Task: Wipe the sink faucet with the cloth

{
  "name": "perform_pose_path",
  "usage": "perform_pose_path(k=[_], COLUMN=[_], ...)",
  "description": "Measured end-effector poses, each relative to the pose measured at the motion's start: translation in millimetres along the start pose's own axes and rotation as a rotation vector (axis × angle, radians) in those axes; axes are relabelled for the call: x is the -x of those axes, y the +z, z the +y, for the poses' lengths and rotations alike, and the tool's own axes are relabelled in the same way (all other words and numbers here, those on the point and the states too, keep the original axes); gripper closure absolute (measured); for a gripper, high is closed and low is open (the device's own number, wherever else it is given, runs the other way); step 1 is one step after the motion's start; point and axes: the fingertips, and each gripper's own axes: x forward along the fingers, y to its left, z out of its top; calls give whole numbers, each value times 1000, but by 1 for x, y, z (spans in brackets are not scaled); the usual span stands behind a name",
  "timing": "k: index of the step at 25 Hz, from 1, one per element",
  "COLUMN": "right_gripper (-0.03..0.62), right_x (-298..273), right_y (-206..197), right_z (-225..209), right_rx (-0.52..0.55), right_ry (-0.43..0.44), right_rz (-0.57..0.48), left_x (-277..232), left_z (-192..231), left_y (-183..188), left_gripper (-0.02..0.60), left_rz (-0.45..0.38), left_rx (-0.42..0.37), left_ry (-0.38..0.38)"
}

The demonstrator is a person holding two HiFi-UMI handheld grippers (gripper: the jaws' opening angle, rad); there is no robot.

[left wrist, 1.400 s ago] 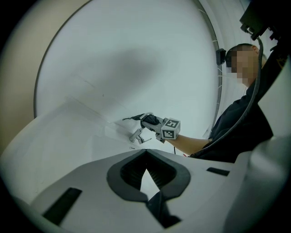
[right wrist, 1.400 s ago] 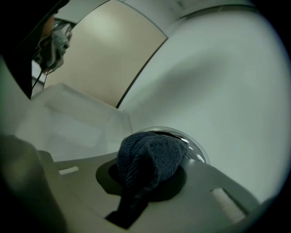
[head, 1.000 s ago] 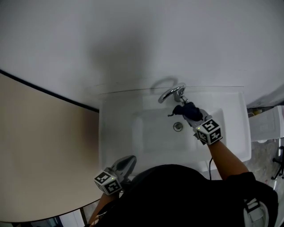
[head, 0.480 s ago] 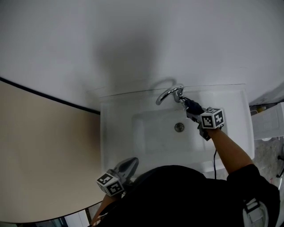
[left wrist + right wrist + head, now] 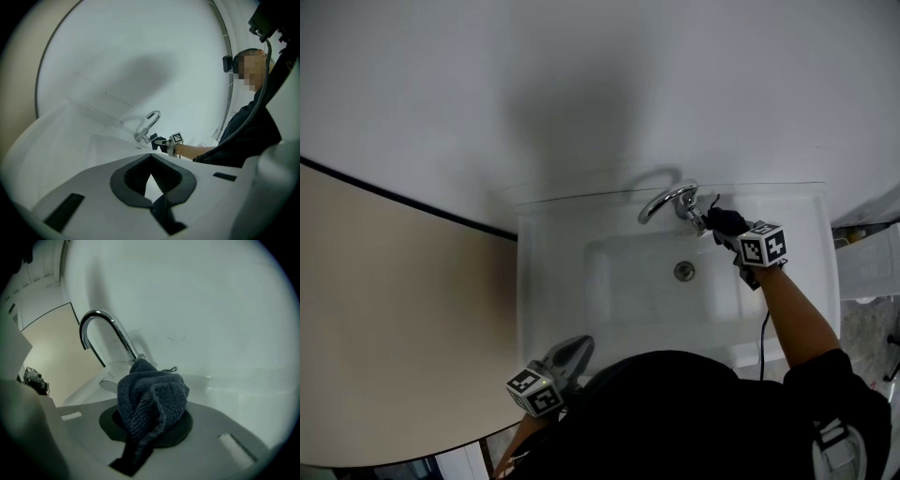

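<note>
A curved chrome faucet stands at the back rim of the white sink. My right gripper is shut on a bunched dark blue cloth, just right of the faucet's base. In the right gripper view the cloth bulges from the jaws and its tip touches the foot of the faucet. My left gripper is shut and holds nothing, hanging at the sink's near left corner. In its own view the left gripper points across the basin toward the faucet.
The drain sits mid-basin below the spout. A white wall rises behind the sink, and a beige panel lies to the left. White fittings stand right of the sink. My dark-clothed body covers the sink's near edge.
My right gripper has carried the cloth from over the basin near the drain back and to the right, to the faucet's base, rolling as it went. The left gripper has stayed put.
</note>
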Motion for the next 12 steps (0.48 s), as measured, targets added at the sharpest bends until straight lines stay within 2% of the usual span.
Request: perform_pose_path(k=[4,7,12], right_gripper=[543,546,548], right_x=[-29,-50,-37], right_y=[34,52,35], right_z=[-5,-1,7], right_rx=[90,200,247], right_ry=[27,36,100], right_rz=[50,139,221], left_x=[-6,-10,-10], left_z=[-4,-7,-4], left_y=[-3,0,5], left_gripper=[581,581,581], left_rz=[17,24,4], left_rx=[-9,-20,-24], left_ry=[-19,-16,-14])
